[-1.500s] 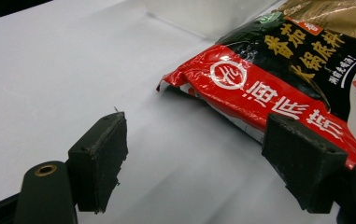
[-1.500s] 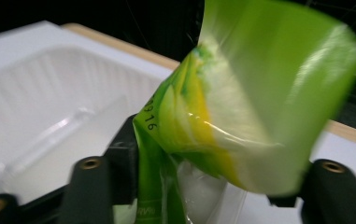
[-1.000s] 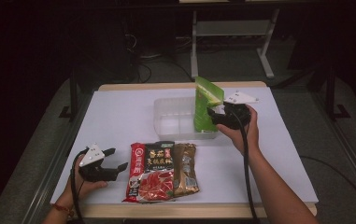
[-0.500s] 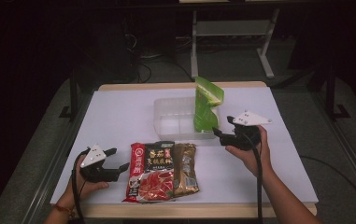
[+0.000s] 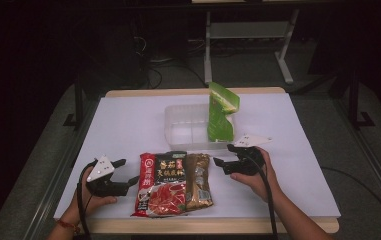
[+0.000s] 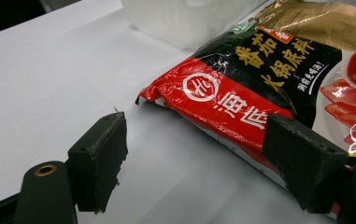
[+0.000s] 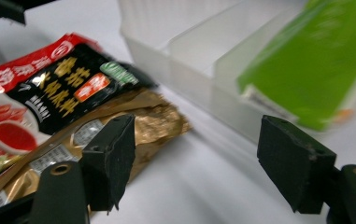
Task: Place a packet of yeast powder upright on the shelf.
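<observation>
Nearest the person, at the table's front edge, 2 flat packets lie stacked: a red and black hotpot soup base packet (image 5: 160,184) on top of a gold packet (image 5: 200,186), both untouched and outside the container.

The left gripper (image 5: 126,179) rests just left of the red and black packet, its jaws spread wide and empty; in the left gripper view the packet's red corner (image 6: 222,105) sits between the jaws and beyond them, with no pad pressing on it.

The right gripper (image 5: 220,164) hovers low beside the gold packet's far right corner. Its jaws have just been opening and stand wide apart with nothing between them.

Farther back, a clear plastic divided container (image 5: 188,127) sits mid-table. A green pouch (image 5: 221,112) stands upright in its right compartment, so that item appears stowed. The left compartment looks empty.

By this reading, 1 of 3 items is packed; both flat packets remain to be picked up and placed inside.
</observation>
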The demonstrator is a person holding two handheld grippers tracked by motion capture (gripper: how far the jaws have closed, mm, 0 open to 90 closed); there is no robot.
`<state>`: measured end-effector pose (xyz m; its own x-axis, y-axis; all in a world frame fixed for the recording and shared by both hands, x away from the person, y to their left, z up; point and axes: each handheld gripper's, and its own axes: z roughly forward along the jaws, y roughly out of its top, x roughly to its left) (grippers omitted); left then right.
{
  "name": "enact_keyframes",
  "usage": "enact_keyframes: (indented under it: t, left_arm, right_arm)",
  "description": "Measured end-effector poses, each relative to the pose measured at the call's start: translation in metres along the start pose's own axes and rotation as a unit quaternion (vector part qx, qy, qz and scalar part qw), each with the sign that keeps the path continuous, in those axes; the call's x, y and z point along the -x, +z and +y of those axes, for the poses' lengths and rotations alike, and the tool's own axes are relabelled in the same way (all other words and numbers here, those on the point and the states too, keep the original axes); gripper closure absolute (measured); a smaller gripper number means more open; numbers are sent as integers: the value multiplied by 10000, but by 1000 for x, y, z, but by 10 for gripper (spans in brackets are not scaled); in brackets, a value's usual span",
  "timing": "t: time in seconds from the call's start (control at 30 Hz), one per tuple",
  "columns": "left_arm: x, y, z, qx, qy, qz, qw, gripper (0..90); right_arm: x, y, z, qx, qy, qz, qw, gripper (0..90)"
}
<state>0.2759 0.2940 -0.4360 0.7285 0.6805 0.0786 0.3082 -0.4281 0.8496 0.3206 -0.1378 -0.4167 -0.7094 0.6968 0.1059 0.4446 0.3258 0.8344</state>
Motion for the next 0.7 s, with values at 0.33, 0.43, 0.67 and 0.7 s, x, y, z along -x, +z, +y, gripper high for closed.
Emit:
enact_keyframes:
  t: [0.33, 0.43, 0.67, 0.7]
  left_arm:
    - [1, 1, 0, -25, 31, 9, 10000, 219]
    - [1, 1, -1, -40, 43, 11, 10000, 219]
    - [2, 3, -2, -103, 67, 9, 9999, 219]
    - [2, 3, -2, -106, 71, 6, 9999, 219]
  right_arm:
    - [-14, 37, 1, -329, 84, 619, 9975, 277]
    - [-15, 44, 1, -395, 85, 659, 9970, 268]
    - [-7, 60, -2, -643, 304, 875, 9936, 204]
    - [-5, 62, -2, -635, 352, 924, 9931, 193]
